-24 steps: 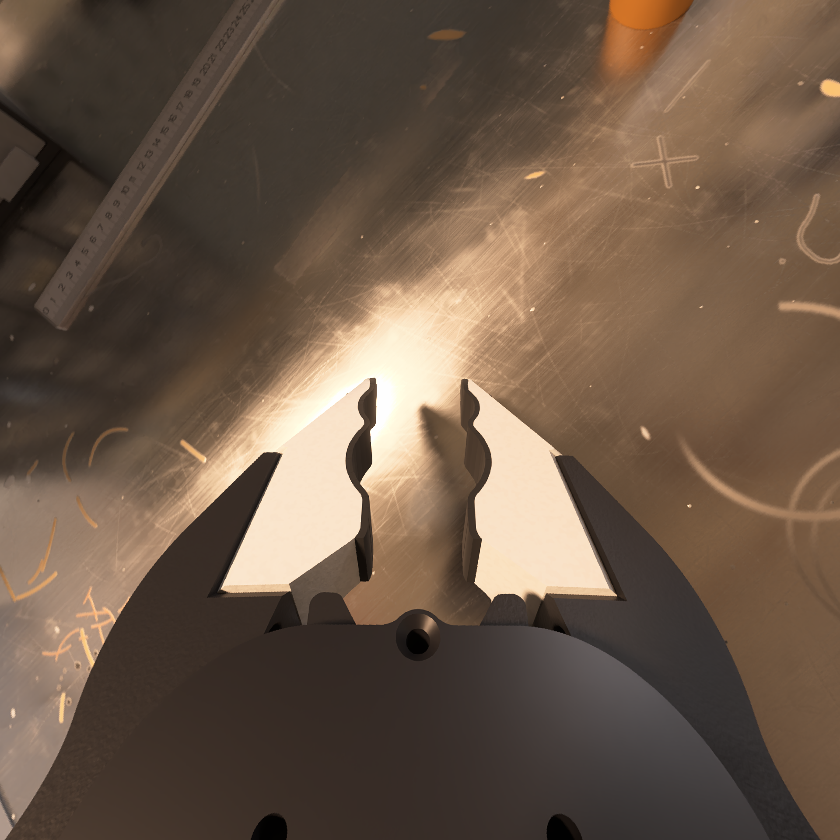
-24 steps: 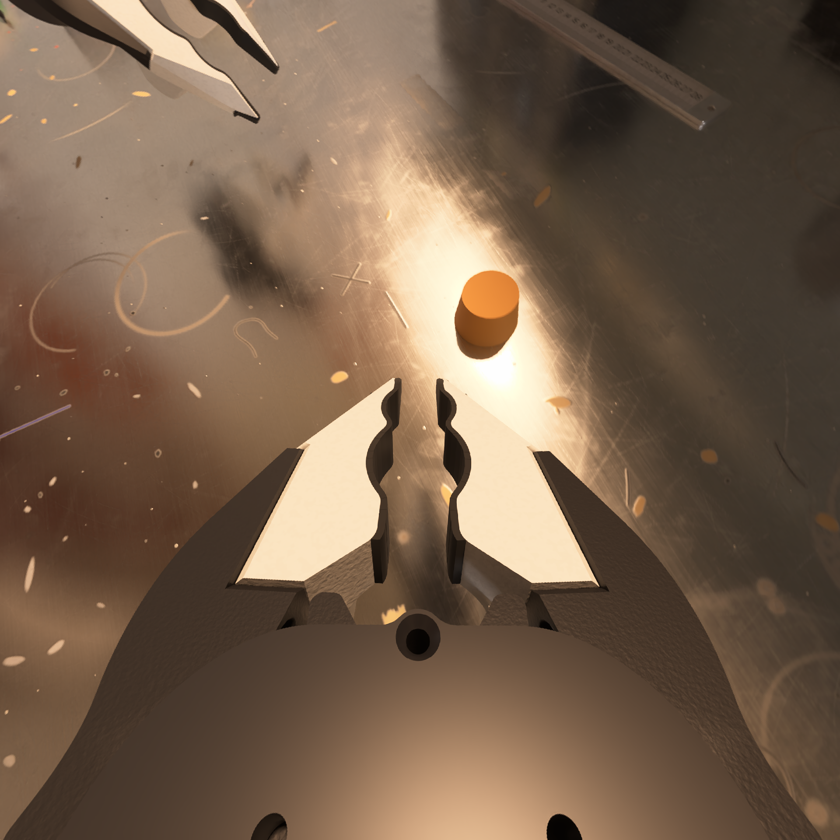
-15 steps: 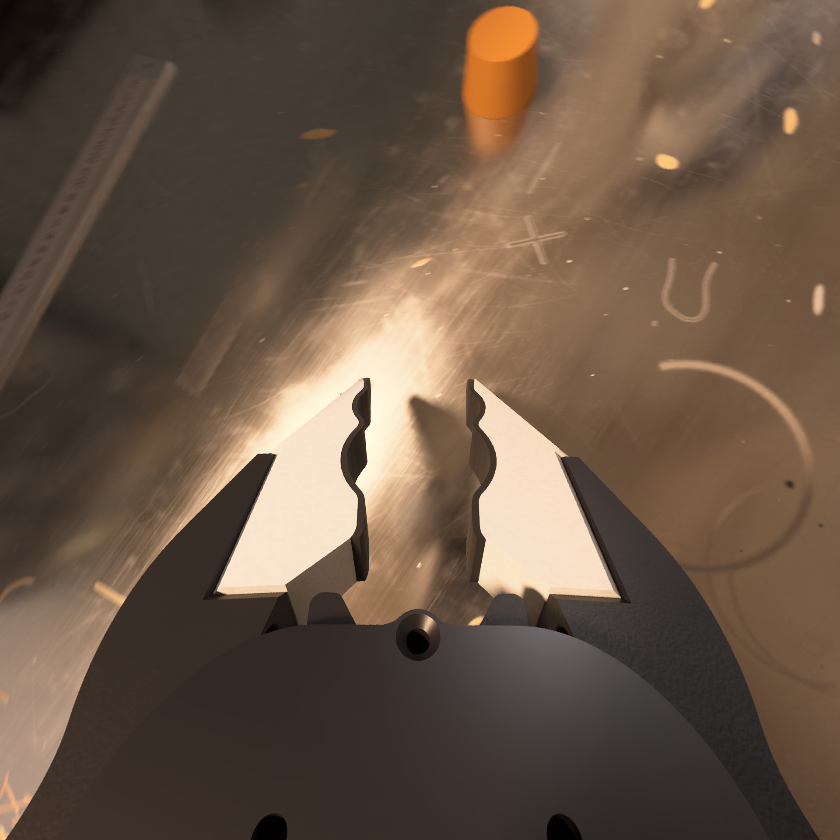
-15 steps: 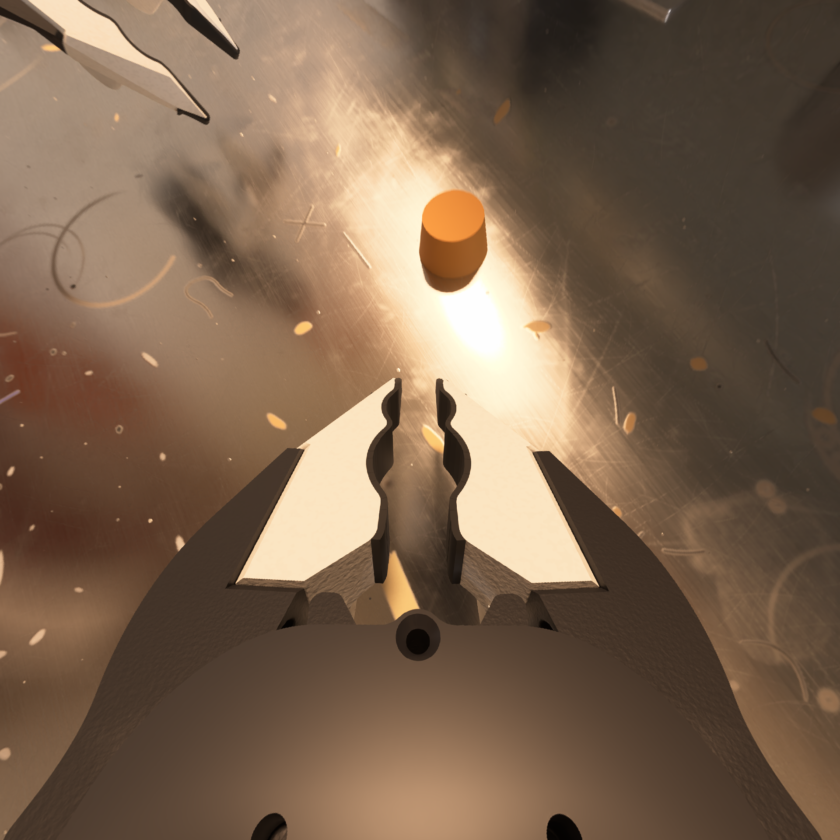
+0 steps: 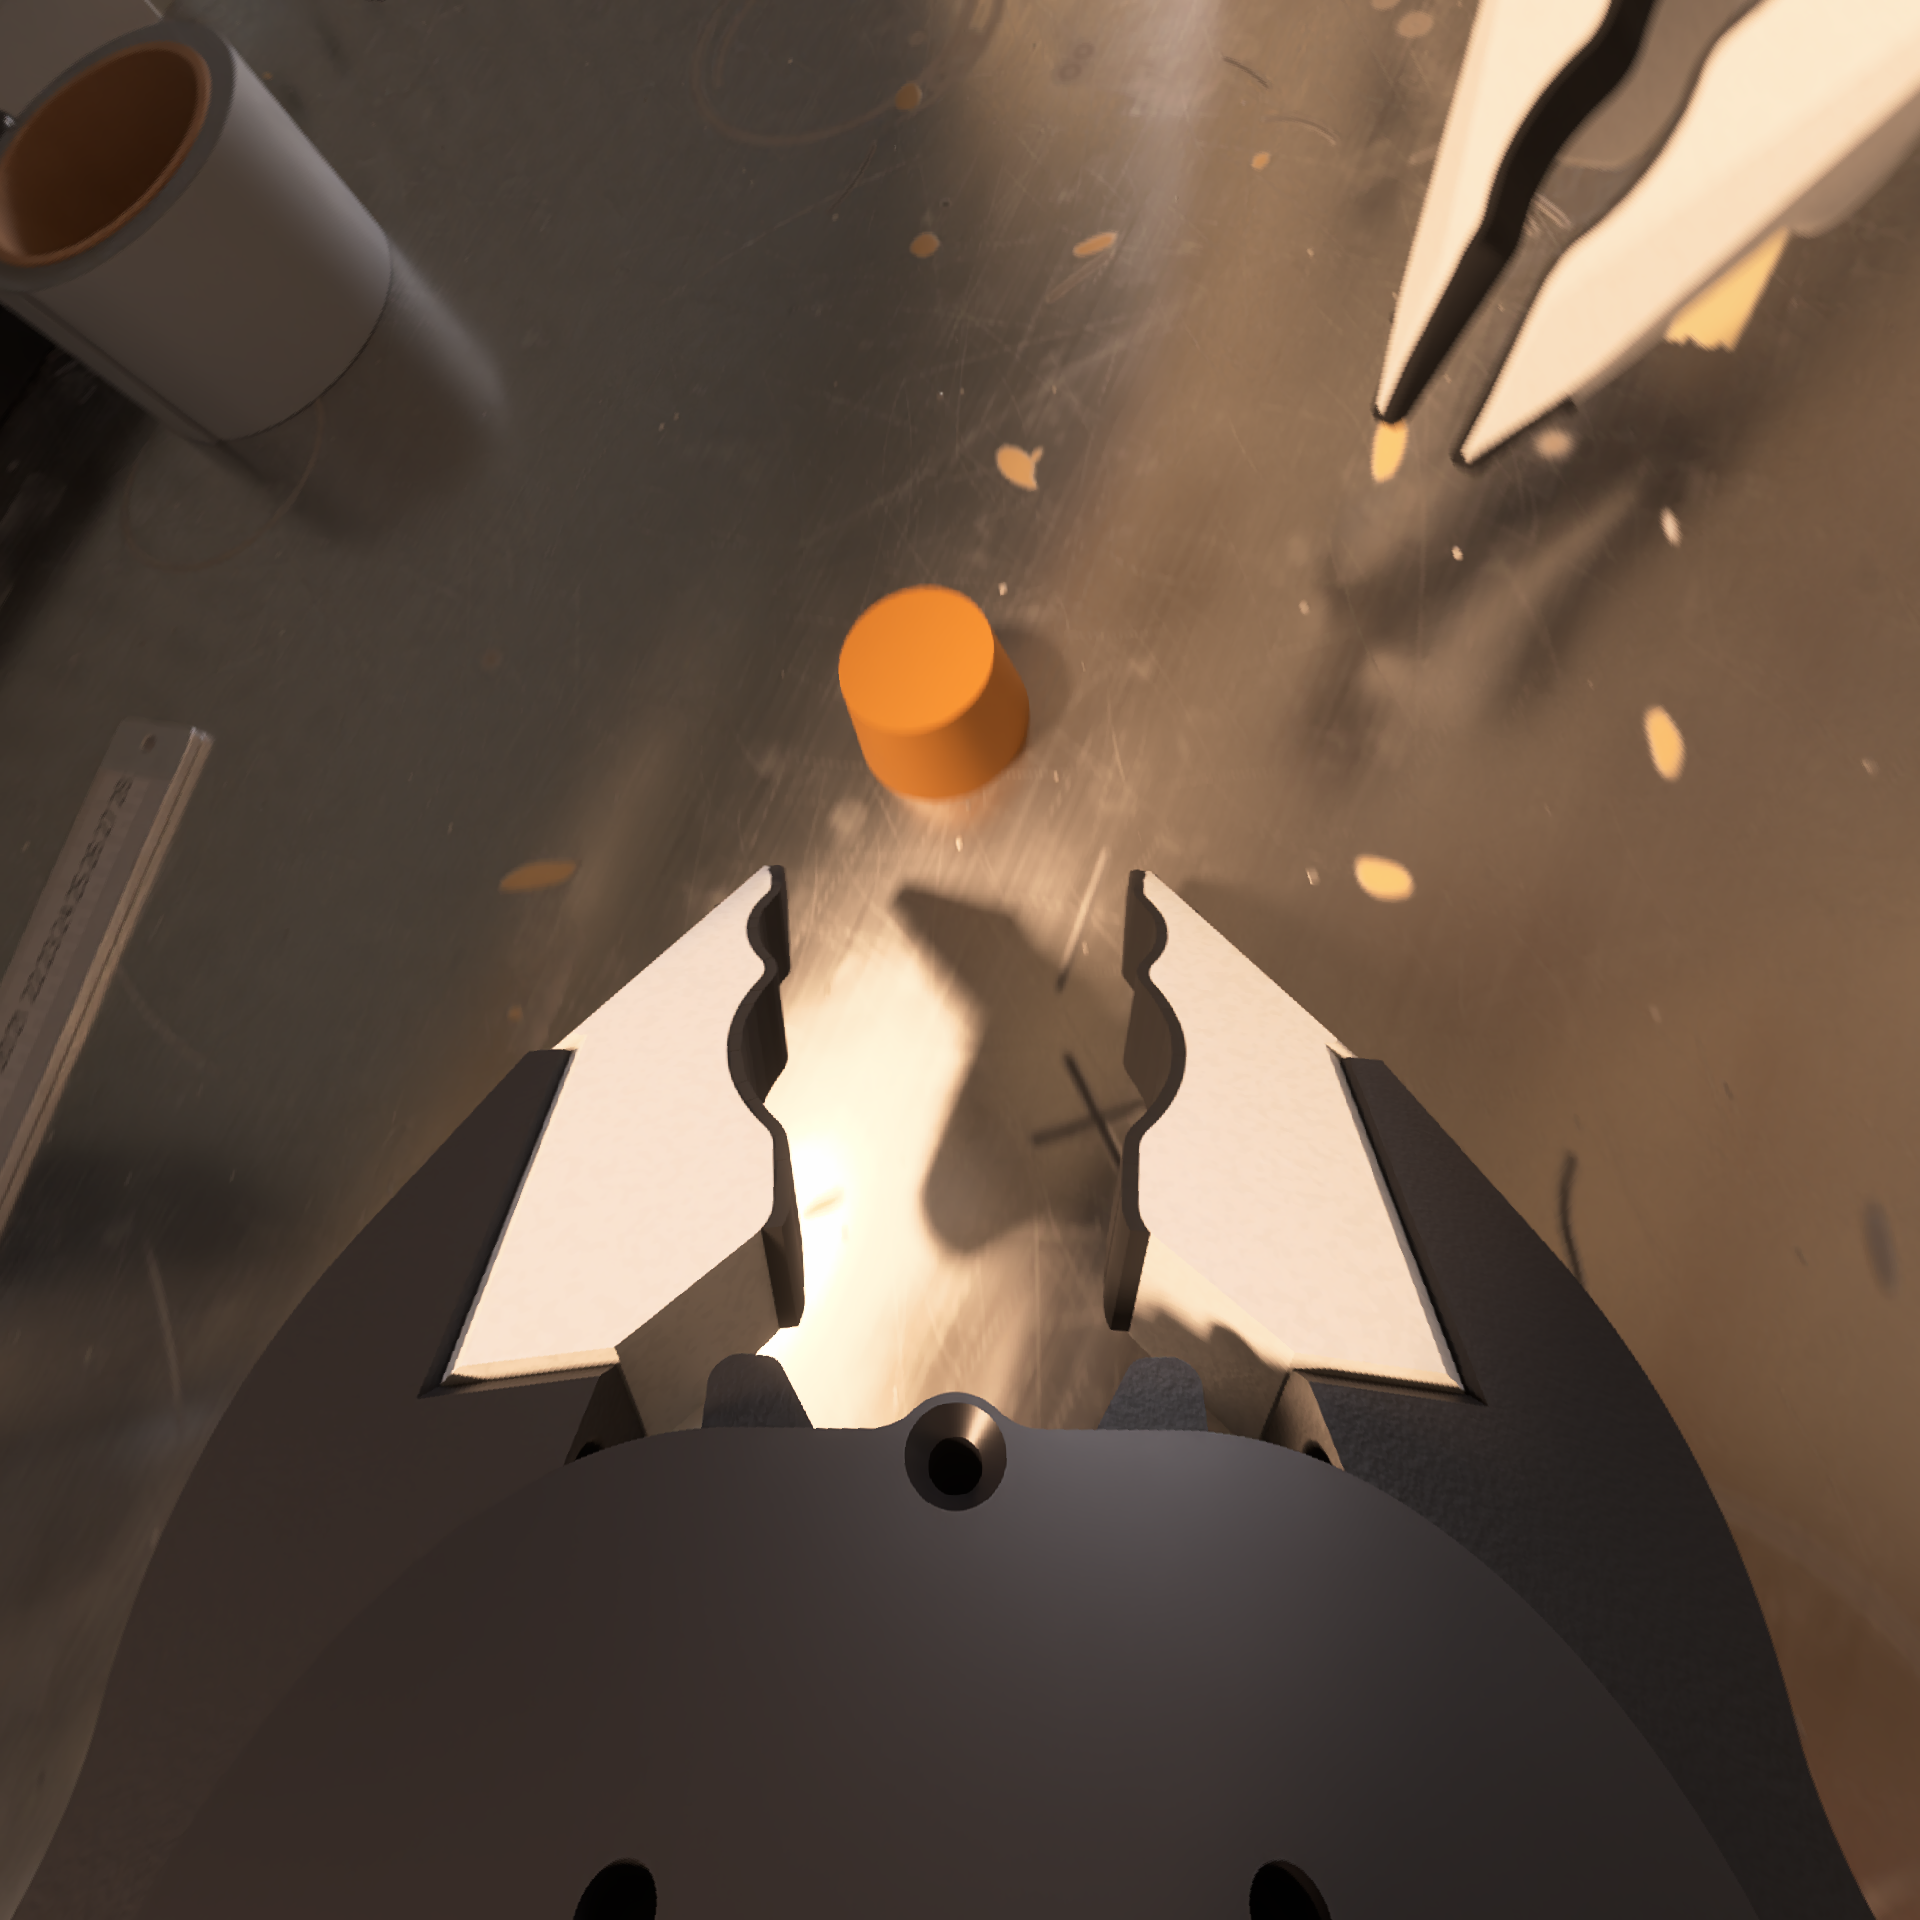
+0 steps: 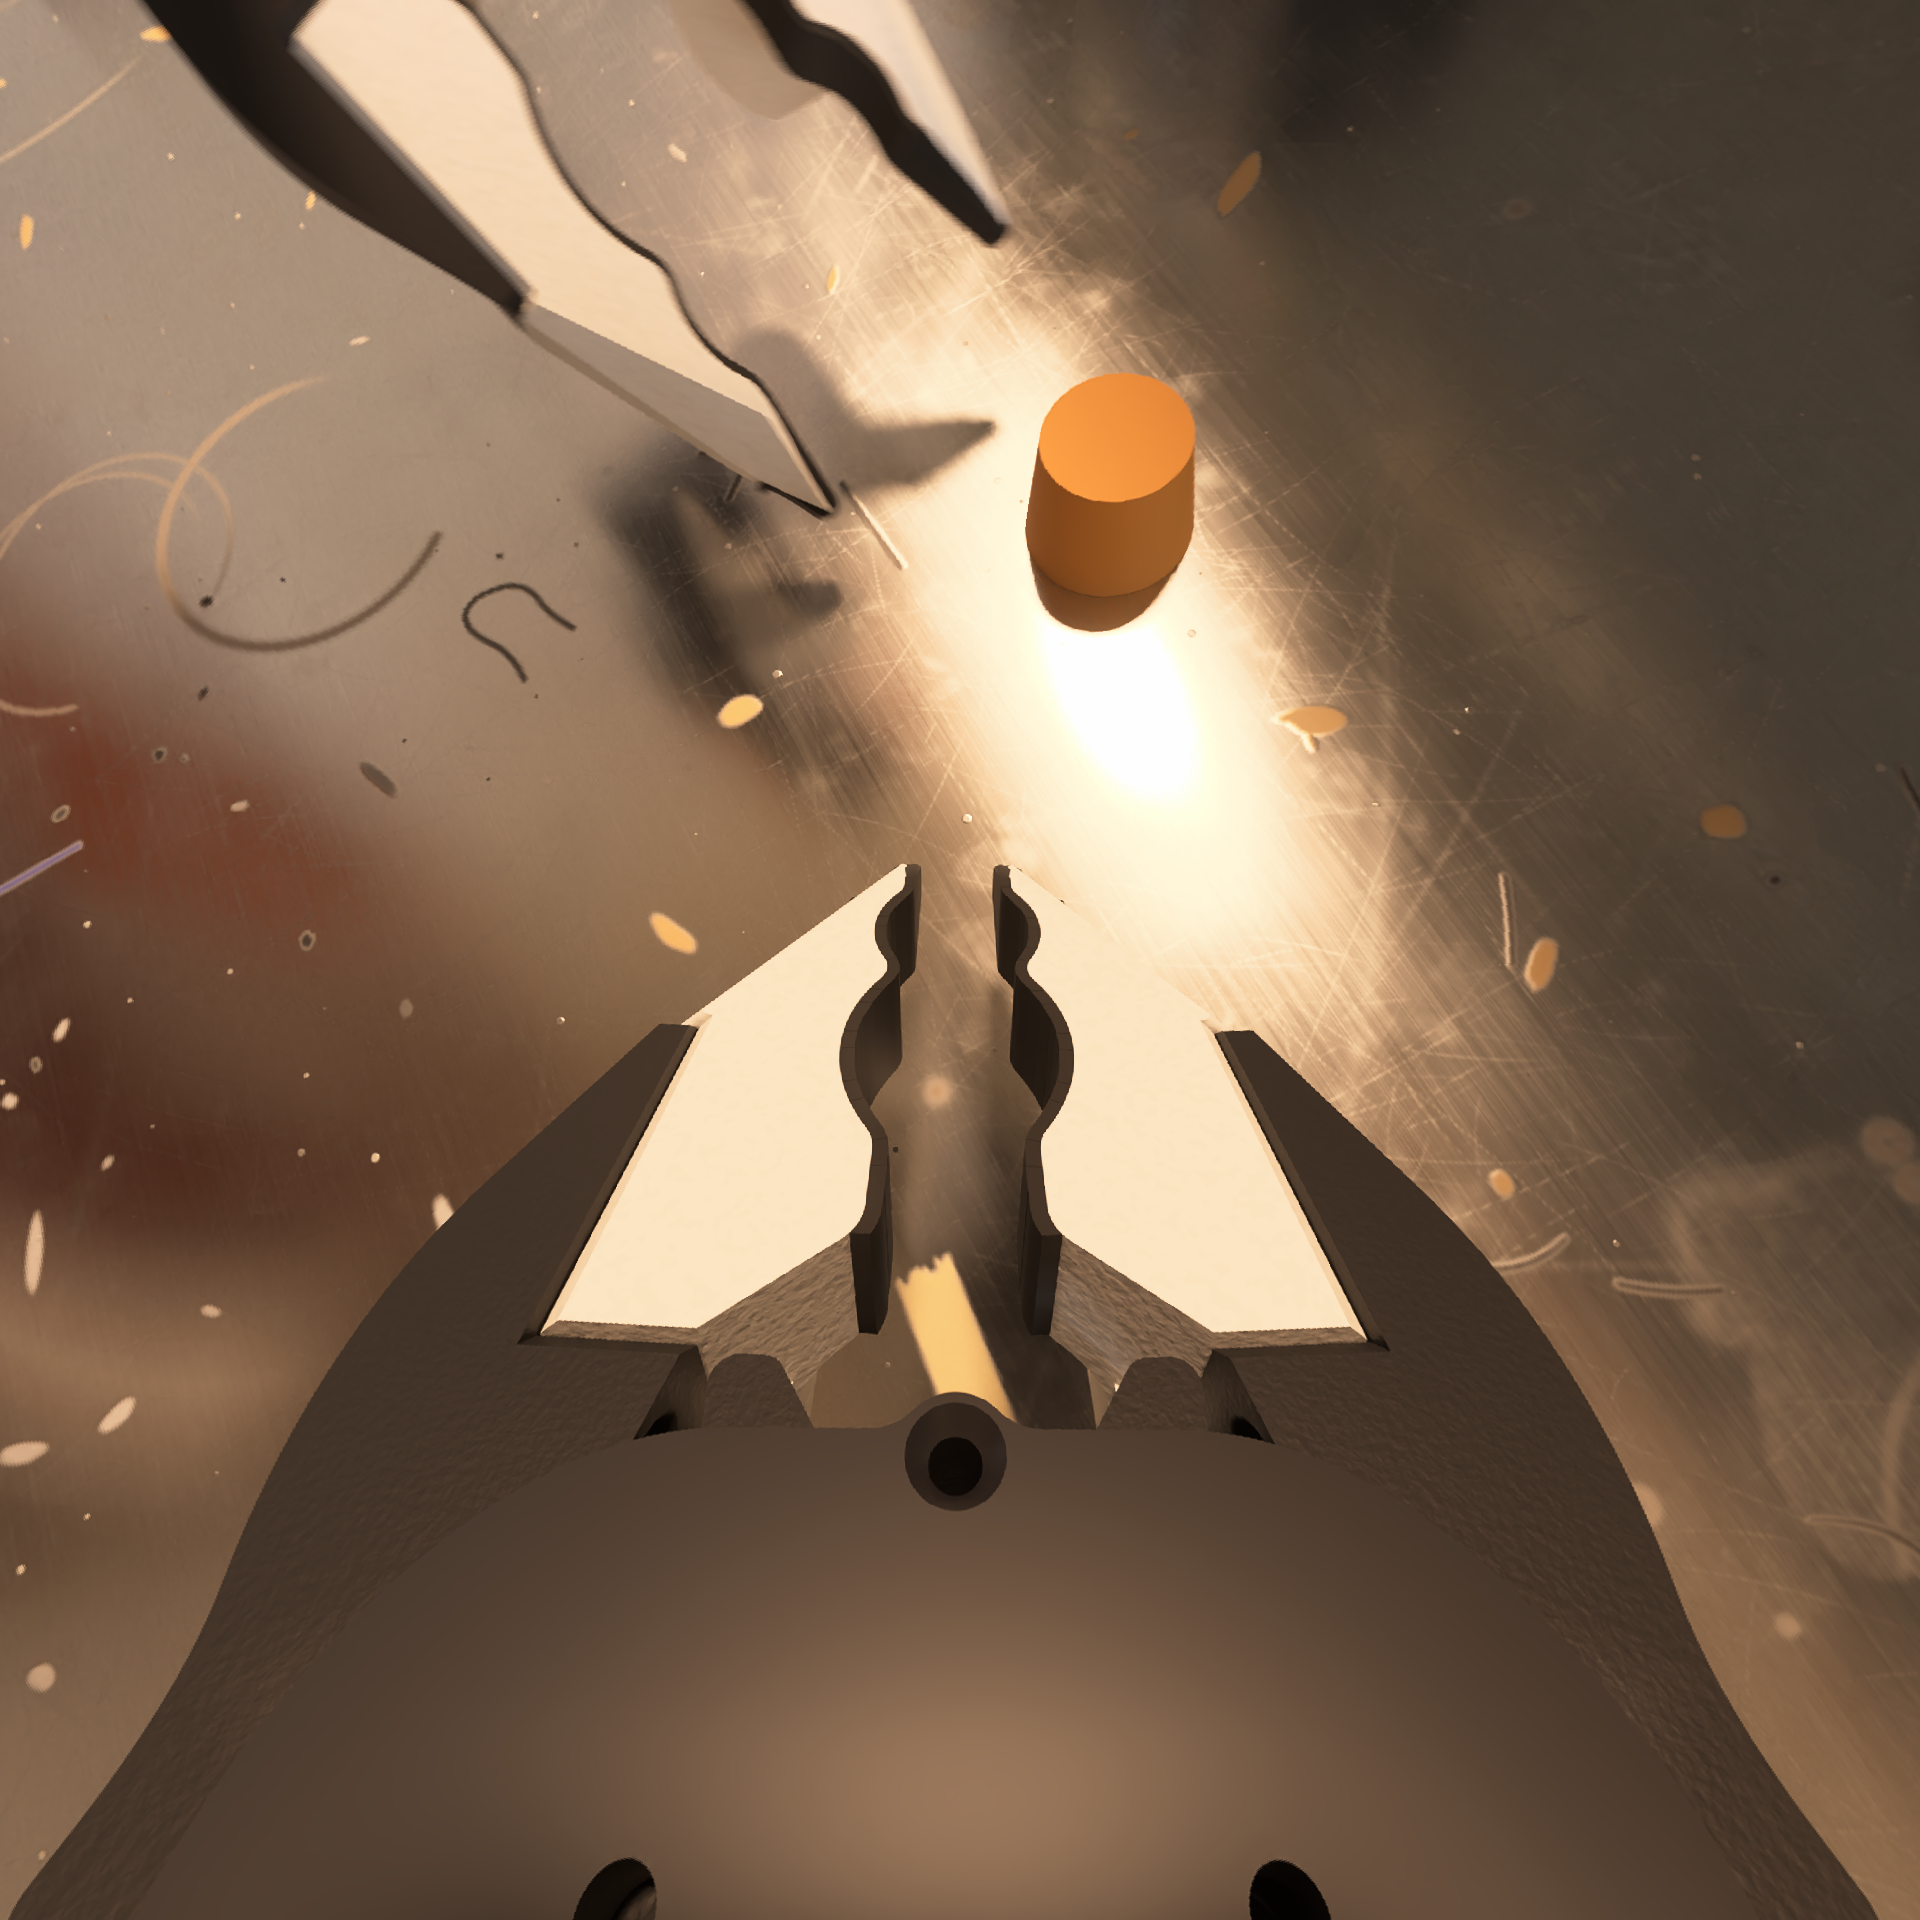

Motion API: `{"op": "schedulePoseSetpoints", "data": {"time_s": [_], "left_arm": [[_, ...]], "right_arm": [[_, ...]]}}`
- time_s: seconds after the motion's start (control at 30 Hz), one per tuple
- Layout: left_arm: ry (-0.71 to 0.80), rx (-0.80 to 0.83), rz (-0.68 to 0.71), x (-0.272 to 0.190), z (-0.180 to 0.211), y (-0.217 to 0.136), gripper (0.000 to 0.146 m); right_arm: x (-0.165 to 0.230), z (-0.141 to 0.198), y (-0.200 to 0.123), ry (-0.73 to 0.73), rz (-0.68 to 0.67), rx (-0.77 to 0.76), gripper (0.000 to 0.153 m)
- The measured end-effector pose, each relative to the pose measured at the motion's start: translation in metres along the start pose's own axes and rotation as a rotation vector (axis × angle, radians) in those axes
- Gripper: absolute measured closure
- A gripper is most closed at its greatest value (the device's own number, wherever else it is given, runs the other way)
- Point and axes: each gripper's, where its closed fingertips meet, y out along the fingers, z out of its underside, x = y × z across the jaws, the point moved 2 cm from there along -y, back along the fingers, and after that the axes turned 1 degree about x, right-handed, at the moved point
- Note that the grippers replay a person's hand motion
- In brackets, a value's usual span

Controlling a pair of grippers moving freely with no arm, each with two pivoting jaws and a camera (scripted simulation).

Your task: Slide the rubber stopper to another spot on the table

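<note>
The orange rubber stopper [image 5: 930, 691] stands upright on the scratched metal table [image 5: 582, 623]. My left gripper [image 5: 956, 883] is open and empty, and the stopper is just ahead of its fingertips, slightly left of centre. In the right wrist view the stopper [image 6: 1112, 488] is farther ahead and a little right of my right gripper [image 6: 956, 873], which is nearly shut with a narrow gap and holds nothing. The left gripper [image 6: 912, 372] reaches in from the upper left there, one fingertip close beside the stopper. The right gripper [image 5: 1425, 434] shows at the upper right of the left wrist view.
A grey roll with a brown core [image 5: 177, 239] lies at the far left. A metal ruler [image 5: 83, 935] lies along the left edge. Pale chips and scratch marks are scattered on the table [image 6: 1558, 623].
My left gripper has swung toward the stopper and opened wider; the stopper now sits just ahead of its tips. The right gripper has barely moved. The stopper stays in place.
</note>
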Motion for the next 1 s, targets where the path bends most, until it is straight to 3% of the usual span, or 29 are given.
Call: {"op": "schedulePoseSetpoints", "data": {"time_s": [0.17,0.3,0.4,0.5,1.0], "left_arm": [[-0.016,0.028,0.006,0.006,-0.017,0.034,0.07],[-0.062,0.024,0.041,0.006,-0.02,0.046,0.084],[-0.085,0.012,0.053,0.008,-0.023,0.051,0.105],[-0.091,0.013,0.059,0.01,-0.024,0.054,0.106],[0.033,0.051,0.182,-0.005,0.014,0.009,0.106]], "right_arm": [[0.004,0.0,0.002,-0.033,0.013,0.005,0.14],[0.002,0.001,0.001,-0.025,0.01,-0.003,0.139],[0.001,0.003,-0.001,-0.011,0.003,-0.02,0.139],[0.0,0.004,-0.001,0.004,-0.002,-0.037,0.14],[0.002,-0.011,-0.012,-0.025,-0.002,-0.088,0.139]]}}
